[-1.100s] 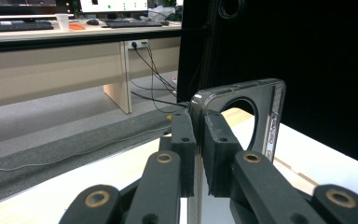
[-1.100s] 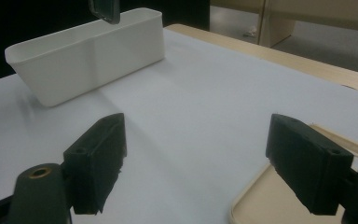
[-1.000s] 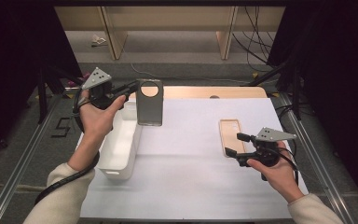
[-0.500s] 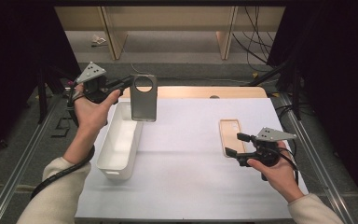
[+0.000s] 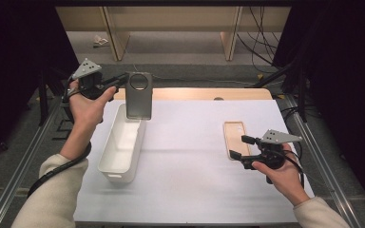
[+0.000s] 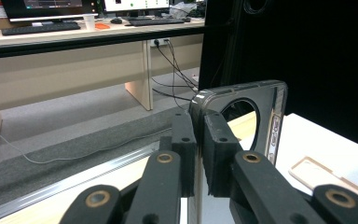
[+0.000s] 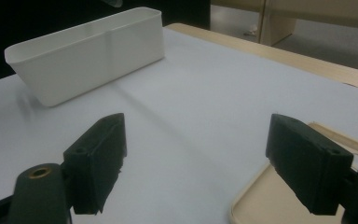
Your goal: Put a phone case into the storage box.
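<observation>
Gripping dark phone case (image 5: 139,96) by its edge, left gripper (image 5: 121,80) clamped tight — hung over white bin (image 5: 122,143) at 10 o'clock, presumably for dropping in; right gripper (image 5: 240,147) gaped empty beside beige case (image 5: 235,135) at 4 o'clock.

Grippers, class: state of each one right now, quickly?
Left gripper: closed on the dark phone case, held up above the white bin.
Right gripper: open, holding nothing, beside the beige phone case.

1. This is a lab or office workroom fitted for recording.
2. Upper left of the left gripper view: a long desk (image 6: 74,32) with monitors (image 6: 44,7), keyboards (image 6: 39,28) and a paper cup (image 6: 89,21).
3. Black curtains (image 5: 337,57) flank the white-covered table (image 5: 195,156); metal rails (image 5: 24,156) run beside it.
4. Loose cables (image 5: 261,33) trail across grey carpet (image 5: 180,50).
</observation>
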